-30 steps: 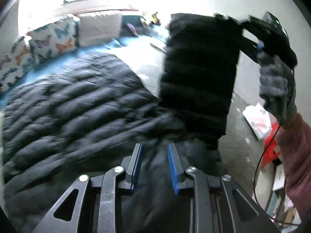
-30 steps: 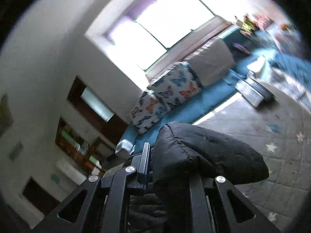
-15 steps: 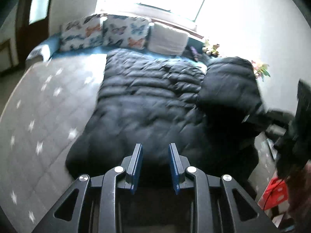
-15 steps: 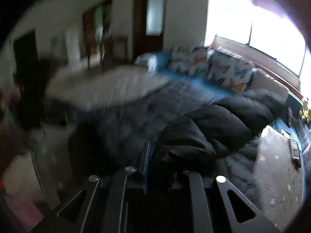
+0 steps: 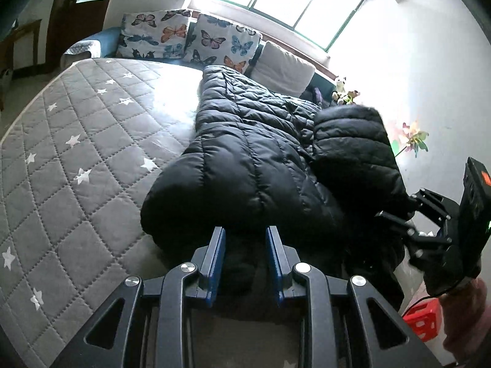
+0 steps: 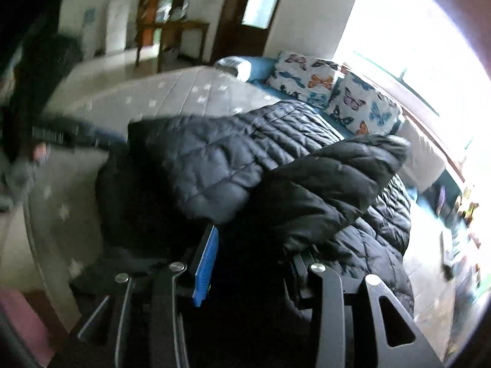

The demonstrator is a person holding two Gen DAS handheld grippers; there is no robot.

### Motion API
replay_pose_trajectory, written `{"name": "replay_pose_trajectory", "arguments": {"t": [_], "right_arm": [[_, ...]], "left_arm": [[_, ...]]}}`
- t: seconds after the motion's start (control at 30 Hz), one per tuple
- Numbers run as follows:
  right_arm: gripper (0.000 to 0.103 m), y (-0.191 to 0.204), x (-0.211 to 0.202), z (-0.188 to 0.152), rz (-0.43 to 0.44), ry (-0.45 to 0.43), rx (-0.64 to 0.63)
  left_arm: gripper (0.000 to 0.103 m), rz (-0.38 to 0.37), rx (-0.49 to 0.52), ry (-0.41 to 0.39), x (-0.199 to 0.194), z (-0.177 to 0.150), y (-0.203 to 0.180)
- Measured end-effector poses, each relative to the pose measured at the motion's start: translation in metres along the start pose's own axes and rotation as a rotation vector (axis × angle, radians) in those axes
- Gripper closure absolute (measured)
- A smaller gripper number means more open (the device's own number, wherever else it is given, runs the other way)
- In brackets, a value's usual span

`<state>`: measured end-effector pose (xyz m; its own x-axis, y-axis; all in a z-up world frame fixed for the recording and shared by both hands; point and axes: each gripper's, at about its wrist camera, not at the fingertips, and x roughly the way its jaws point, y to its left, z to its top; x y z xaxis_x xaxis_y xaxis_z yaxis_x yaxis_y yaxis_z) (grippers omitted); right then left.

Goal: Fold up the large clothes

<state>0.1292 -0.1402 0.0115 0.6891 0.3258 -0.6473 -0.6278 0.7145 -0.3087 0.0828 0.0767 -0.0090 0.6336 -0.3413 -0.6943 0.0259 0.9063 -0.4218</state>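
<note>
The left gripper [image 5: 245, 263] hangs just short of the near hem of the black quilted puffer coat [image 5: 245, 165], its blue-padded fingers [image 5: 216, 260] spread with nothing between them. The right gripper [image 6: 245, 263], at the coat's right near corner, seems to pinch a thick fold of the same fabric; dark padding fills the gap between its fingers, though the right finger is mostly hidden and that view is blurred, so the hold is a judgement.

The coat lies lengthwise on the grey star-quilted bed cover [image 5: 76, 159], hem near, collar far toward the butterfly-print cushions [image 5: 190, 40] under the window. Its right sleeve [image 5: 353, 141] is folded in on top of the body, puffy and rounded rather than flat.

To do this step well, I would lay the held part down slowly so trapped air escapes, keep its edge parallel with the coat's long side, and use the free left tool to press the bulge down. The slick shell will likely slide and spring open if let go too early.
</note>
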Motion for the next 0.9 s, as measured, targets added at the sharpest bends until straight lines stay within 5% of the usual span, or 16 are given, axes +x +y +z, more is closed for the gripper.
{"name": "replay_pose_trajectory", "arguments": {"t": [0.6, 0.67, 0.73, 0.83, 0.9], "right_arm": [[0.057, -0.067, -0.03, -0.022, 0.273, -0.044, 0.437], [0.056, -0.08, -0.041, -0.024, 0.241, -0.079, 0.46], [0.052, -0.095, -0.045, -0.026, 0.085, -0.077, 0.471], [0.051, -0.111, -0.028, -0.024, -0.086, 0.002, 0.465], [0.051, -0.117, -0.008, -0.022, -0.103, 0.056, 0.469]], "left_arm": [[0.069, 0.069, -0.094, 0.032, -0.012, -0.01, 0.018], [0.069, 0.072, -0.093, 0.034, -0.011, -0.011, 0.016], [0.069, 0.07, -0.095, 0.032, -0.011, -0.011, 0.015], [0.068, 0.064, -0.097, 0.031, -0.012, -0.012, 0.012], [0.068, 0.061, -0.095, 0.03, -0.013, -0.012, 0.01]]}}
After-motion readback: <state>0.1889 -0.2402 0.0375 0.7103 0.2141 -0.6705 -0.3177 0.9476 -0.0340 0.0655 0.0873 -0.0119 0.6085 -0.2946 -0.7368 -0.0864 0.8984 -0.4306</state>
